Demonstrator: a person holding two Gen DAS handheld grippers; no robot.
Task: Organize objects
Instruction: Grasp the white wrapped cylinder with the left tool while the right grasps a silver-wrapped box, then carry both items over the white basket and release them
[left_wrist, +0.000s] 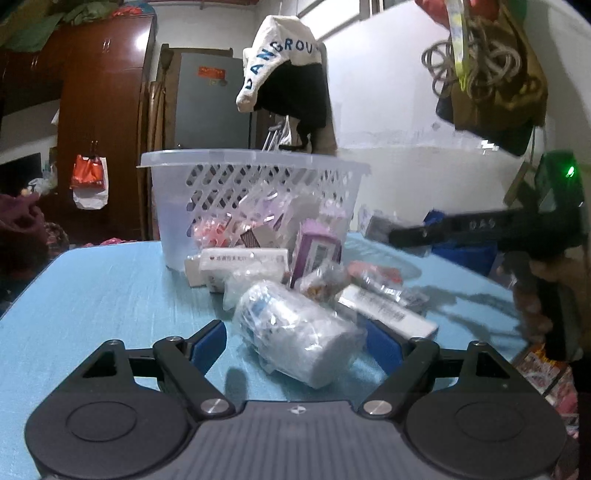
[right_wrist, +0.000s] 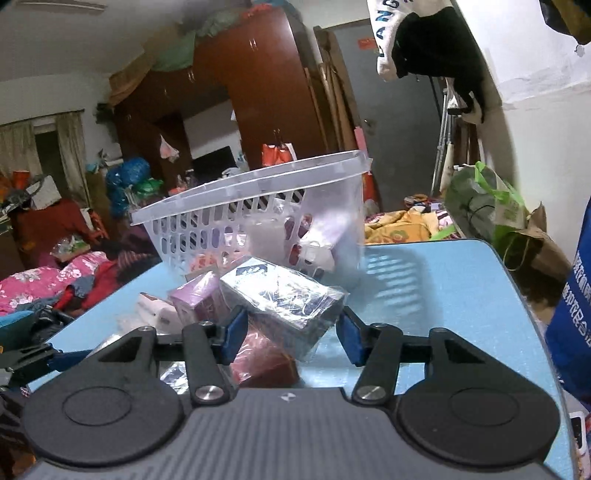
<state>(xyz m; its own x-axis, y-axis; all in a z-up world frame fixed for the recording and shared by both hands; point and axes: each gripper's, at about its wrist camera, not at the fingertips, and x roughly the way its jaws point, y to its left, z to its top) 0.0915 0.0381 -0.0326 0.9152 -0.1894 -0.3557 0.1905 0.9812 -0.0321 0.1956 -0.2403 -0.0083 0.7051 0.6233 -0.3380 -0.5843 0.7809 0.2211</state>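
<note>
I judge this sorting about half done: the clear plastic basket (left_wrist: 255, 206) at the back of the blue table (left_wrist: 92, 295) already holds a jumble of wrapped packets, pink and purple ones showing through its slotted wall, while a fair pile lies loose on the tabletop in front of it. My right gripper (right_wrist: 291, 328) has its blue pads (right_wrist: 234, 334) on either side of a dark box in crinkly clear wrap (right_wrist: 284, 299); the left pad looks to be against the wrap, the right one close beside its corner, so I take it as gripped, though the box seems to sit yet on the pile rather than lifted clear. Under it lies a reddish packet (right_wrist: 266, 360), and just left of it a purple box (right_wrist: 199, 301) and a white box (right_wrist: 159, 314). My left gripper (left_wrist: 295, 343) stands wide apart and holds nothing, with a white roll in clear plastic (left_wrist: 299, 332) lying on its side between the fingers, untouched as far as I can tell. Beyond the roll I see a long white carton with printed text (left_wrist: 243, 258), an upright purple-and-white box (left_wrist: 317, 251) leaning by the basket, a small bag of brownish bits (left_wrist: 321, 284) and a flat white packet (left_wrist: 388, 314). All of these, I reckon, have yet to go in.
</note>
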